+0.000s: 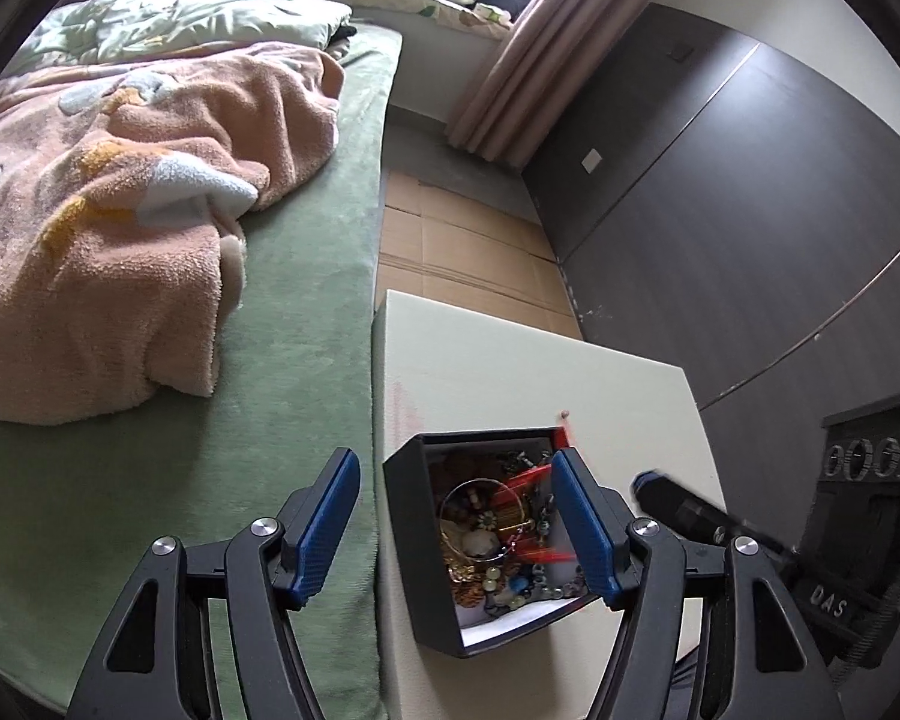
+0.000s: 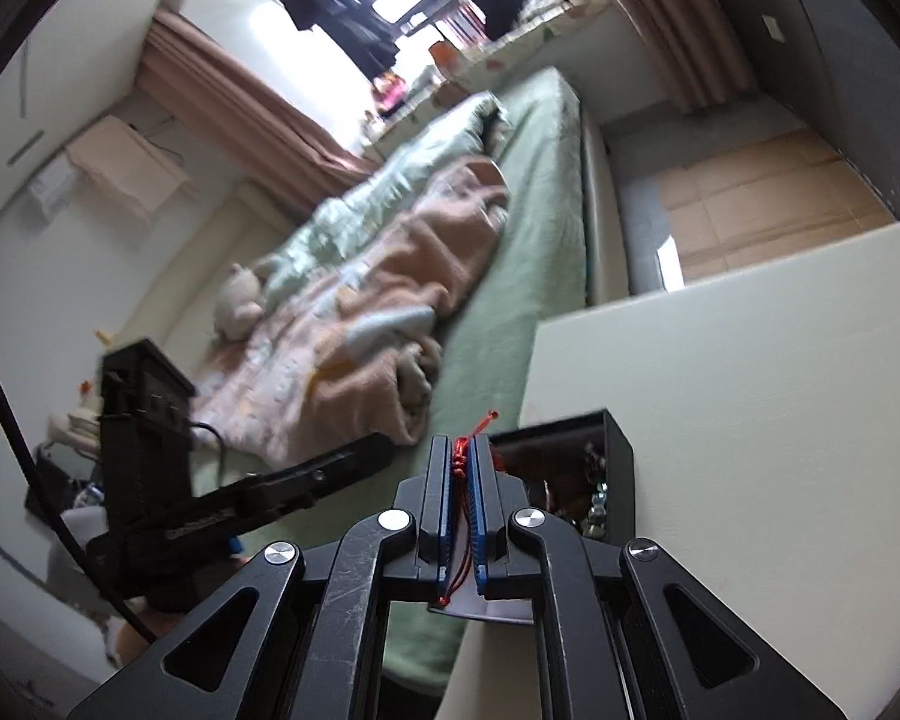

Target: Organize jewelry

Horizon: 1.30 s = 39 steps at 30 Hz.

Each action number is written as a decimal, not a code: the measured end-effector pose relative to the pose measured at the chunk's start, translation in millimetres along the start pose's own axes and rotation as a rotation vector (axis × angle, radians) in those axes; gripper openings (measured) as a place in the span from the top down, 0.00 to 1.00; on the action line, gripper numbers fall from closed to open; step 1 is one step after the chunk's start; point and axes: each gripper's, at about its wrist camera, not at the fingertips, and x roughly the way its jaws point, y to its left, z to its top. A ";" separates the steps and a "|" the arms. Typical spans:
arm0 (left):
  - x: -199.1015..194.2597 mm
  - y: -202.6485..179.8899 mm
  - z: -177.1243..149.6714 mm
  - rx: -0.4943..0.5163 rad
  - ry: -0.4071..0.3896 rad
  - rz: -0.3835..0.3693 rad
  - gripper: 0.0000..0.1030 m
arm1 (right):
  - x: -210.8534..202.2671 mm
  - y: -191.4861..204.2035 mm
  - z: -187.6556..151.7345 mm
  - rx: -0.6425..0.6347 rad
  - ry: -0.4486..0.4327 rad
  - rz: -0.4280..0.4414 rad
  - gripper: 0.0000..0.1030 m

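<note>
A black open box (image 1: 411,540) full of tangled jewelry (image 1: 498,534) sits on a cream table (image 1: 510,372) beside the bed. My left gripper (image 1: 456,516) is open, its blue pads (image 1: 324,522) straddling the box's left wall from above. My right gripper (image 2: 464,480) is shut on a red cord (image 2: 461,456) that runs between its pads. In the right wrist view the box (image 2: 618,450) sits just right of the fingertips. The right gripper's tip (image 1: 678,504) shows in the left wrist view at the box's right side. A small bead (image 1: 564,414) lies on the table behind the box.
A bed with a green sheet (image 1: 294,360) and a peach blanket (image 1: 108,228) lies left of the table. Cardboard (image 1: 462,252) covers the floor beyond. A dark wardrobe (image 1: 750,210) stands on the right. The left gripper's body (image 2: 150,456) shows in the right wrist view.
</note>
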 end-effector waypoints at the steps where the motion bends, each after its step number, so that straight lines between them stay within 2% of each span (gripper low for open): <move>1: 0.5 0.2 -0.4 0.000 0.005 0.005 0.31 | 4.8 -3.7 -0.7 0.022 0.026 -0.036 0.51; 2: 0.6 0.4 -0.4 0.000 0.008 0.006 0.30 | 4.1 -6.9 -1.8 0.042 0.019 -0.061 0.37; 9: -10.2 -13.8 0.5 0.020 -0.015 -0.002 0.14 | -33.5 -14.2 -2.0 0.084 -0.014 -0.106 0.34; 11: -12.1 -18.9 0.1 0.024 -0.014 -0.001 0.14 | -44.5 -13.4 -4.8 0.080 -0.023 -0.120 0.22; 16: -21.5 -36.4 -3.8 0.046 -0.021 -0.005 0.14 | -61.4 -16.0 -10.7 0.090 0.005 -0.149 0.18; 20: -27.0 -53.9 -9.5 0.072 -0.014 -0.003 0.14 | -80.3 -17.6 -13.9 0.097 -0.008 -0.146 0.01; 22: -32.7 -61.4 -12.7 0.082 -0.015 -0.010 0.13 | -89.7 -20.0 -14.9 0.097 -0.010 -0.153 0.00; 25: -44.6 -70.4 -17.7 0.098 -0.030 -0.013 0.06 | -107.2 -26.0 -15.2 0.089 -0.023 -0.191 0.00; 33: -77.0 -95.8 -43.5 0.213 -0.072 0.032 0.02 | -162.3 -24.4 -27.1 -0.002 -0.086 -0.271 0.00; 39: -87.9 -100.7 -72.1 0.292 -0.069 0.033 0.03 | -203.3 -24.3 -46.5 -0.049 -0.125 -0.283 0.00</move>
